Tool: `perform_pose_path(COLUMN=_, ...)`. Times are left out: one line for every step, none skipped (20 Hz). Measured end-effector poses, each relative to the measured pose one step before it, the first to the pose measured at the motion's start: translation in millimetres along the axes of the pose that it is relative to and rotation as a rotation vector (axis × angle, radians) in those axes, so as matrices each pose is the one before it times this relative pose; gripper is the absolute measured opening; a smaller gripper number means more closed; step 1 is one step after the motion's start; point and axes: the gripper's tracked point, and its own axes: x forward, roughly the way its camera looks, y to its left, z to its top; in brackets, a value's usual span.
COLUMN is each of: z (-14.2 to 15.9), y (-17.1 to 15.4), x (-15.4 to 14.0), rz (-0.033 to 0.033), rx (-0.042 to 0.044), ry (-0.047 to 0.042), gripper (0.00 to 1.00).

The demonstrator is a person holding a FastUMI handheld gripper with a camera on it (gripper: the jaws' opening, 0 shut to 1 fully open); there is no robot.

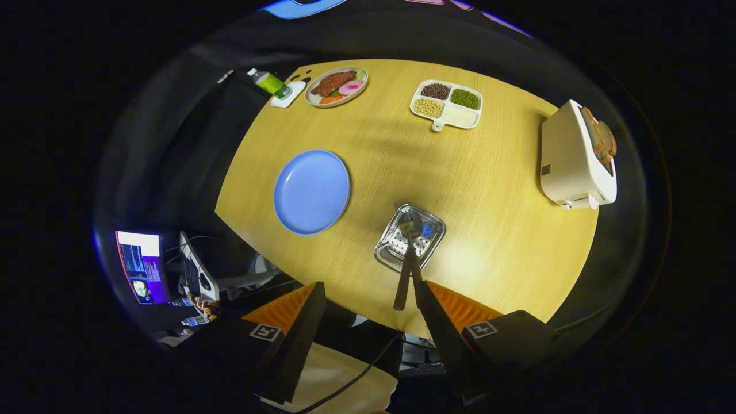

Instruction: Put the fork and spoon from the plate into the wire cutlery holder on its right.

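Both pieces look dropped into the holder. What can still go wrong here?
1. The dark-handled utensils lean out of the wire cutlery holder toward the gripper, beside the right finger. Pulling back carelessly might snag them and tip the holder.
2. The holder stands near the table's front edge, so a knock might send it off.
3. The gripper is open and the blue plate is bare, but I can't tell fork from spoon inside; verify both.

You can't tell fork from spoon: two dark handles (405, 276) overlap as they rise from the wire cutlery holder (409, 237), and their heads blur inside its mesh. The right one of your fingers (440, 322) covers the handles' lower right side. The near tabletop (489, 190) edge sits behind both fingers.
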Motion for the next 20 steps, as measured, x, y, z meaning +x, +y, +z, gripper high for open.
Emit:
perform_pose_path(z=1.65, y=3.08, x=-4.78, rz=-0.00533, rx=0.00182, ry=-0.03496, gripper=1.0)
perform_pose_path(z=2.18, y=4.48, x=-4.67, rz=0.00041, rx=0.00089, ry=-0.03539, gripper=1.0)
perform_pose_path(z=1.18, y=4.54, x=-5.45, rz=-0.00065, rx=-0.00058, ry=-0.03494, gripper=1.0)
perform_pose_path(z=2.34, y=5.33, x=-6.26, rz=-0.00101, rx=-0.00225, ry=-0.03463, gripper=1.0)
perform_pose_path(z=1.83, y=4.39, x=-5.4, rz=-0.00169, rx=-0.00293, ry=-0.03483, gripper=1.0)
perform_pose_path(z=1.77, y=4.58, x=-6.35, rz=-0.00211, rx=-0.00232, ry=-0.03236, gripper=1.0)
perform_pose_path(z=1.92, y=4.96, x=-5.97, rz=0.00163, rx=0.00052, ry=-0.03598, gripper=1.0)
perform_pose_path(z=3.39, y=4.83, x=-8.1, rz=-0.00059, rx=-0.00345, ry=-0.03886, gripper=1.0)
perform_pose_path(z=5.08, y=4.34, x=-6.95, rz=-0.00722, rx=-0.00596, ry=-0.04602, gripper=1.0)
perform_pose_path(z=5.5, y=1.19, x=-6.18, rz=-0.01502, rx=-0.0073, ry=-0.0452, gripper=1.0)
perform_pose_path(z=6.93, y=1.27, x=-7.77, rz=-0.01376, rx=-0.00066, ry=-0.0546, gripper=1.0)
perform_pose_path(z=10.59, y=3.12, x=-8.68, rz=-0.01122, rx=0.00541, ry=-0.05938, gripper=1.0)
perform_pose_path(z=9.62, y=3.44, x=-9.89, rz=-0.00784, rx=0.00528, ry=-0.05701, gripper=1.0)
perform_pose_path(z=12.01, y=2.92, x=-9.78, rz=-0.01151, rx=0.00891, ry=-0.06153, gripper=1.0)
perform_pose_path(z=10.83, y=3.4, x=-10.47, rz=-0.01435, rx=0.00844, ry=-0.06496, gripper=0.99)
perform_pose_path(z=13.07, y=2.68, x=-13.08, rz=-0.01609, rx=0.00954, ry=-0.0683, gripper=0.99)
perform_pose_path(z=13.43, y=1.2, x=-10.08, rz=-0.01802, rx=0.00564, ry=-0.06725, gripper=0.99)
perform_pose_path(z=15.05, y=-0.25, x=-7.45, rz=-0.01686, rx=0.00331, ry=-0.06676, gripper=0.99)
perform_pose_path(z=12.17, y=1.91, x=-6.21, rz=-0.0159, rx=0.00051, ry=-0.06052, gripper=0.99)
perform_pose_path(z=12.72, y=0.89, x=-5.52, rz=-0.01644, rx=-0.00013, ry=-0.05959, gripper=0.99)
